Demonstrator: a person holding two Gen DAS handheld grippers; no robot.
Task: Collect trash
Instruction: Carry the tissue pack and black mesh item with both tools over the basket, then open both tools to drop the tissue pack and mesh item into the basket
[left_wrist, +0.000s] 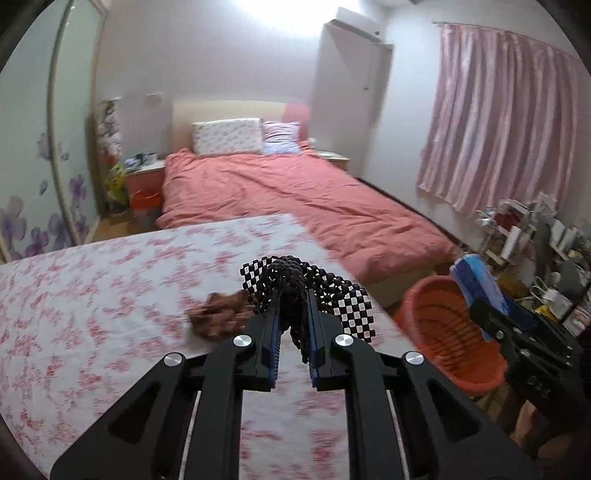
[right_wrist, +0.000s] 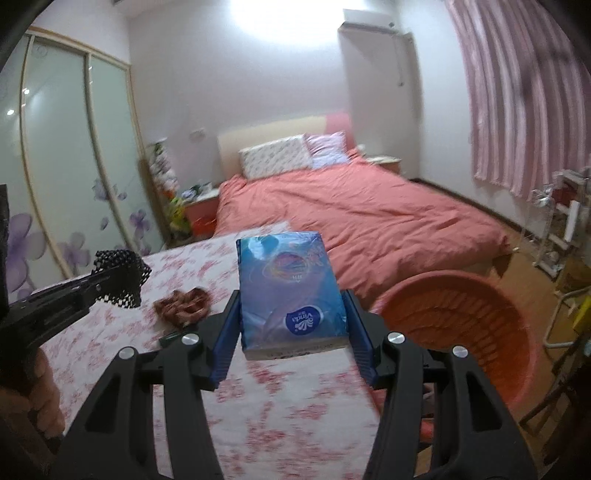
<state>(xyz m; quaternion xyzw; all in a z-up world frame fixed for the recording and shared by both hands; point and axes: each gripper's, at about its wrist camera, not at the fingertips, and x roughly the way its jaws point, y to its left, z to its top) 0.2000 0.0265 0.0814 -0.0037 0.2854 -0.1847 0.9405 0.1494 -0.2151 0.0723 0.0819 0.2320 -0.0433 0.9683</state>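
Now, taking the orange basket (right_wrist: 513, 332) as my landmark and going left to right. Farthest left of it, on the table (left_wrist: 92, 295) with its pink floral cloth, my left claw (left_wrist: 291, 295) is pinched nearly closed on a black-and-white checkered mesh (left_wrist: 343, 299), a limp, holey, net-like sheet bunched between the jaws and drooping past them. Just beside it, lying on the cloth, is a small brown crumpled scrap (right_wrist: 183, 304), soft and wrinkled; what it is made of I cannot tell. Nearer the basket, my right claw (right_wrist: 291, 317) is spread wide, clamped on the two long sides of a blue tissue pack (right_wrist: 291, 288), a glossy plastic-wrapped brick, held above the table edge and not yet over the basket's ribbed, round plastic rim.

Risks, as I judge them: the slick wrap could slide out of my right jaws and land short of the basket; the loose mesh could snag on my left jaws when I let go.
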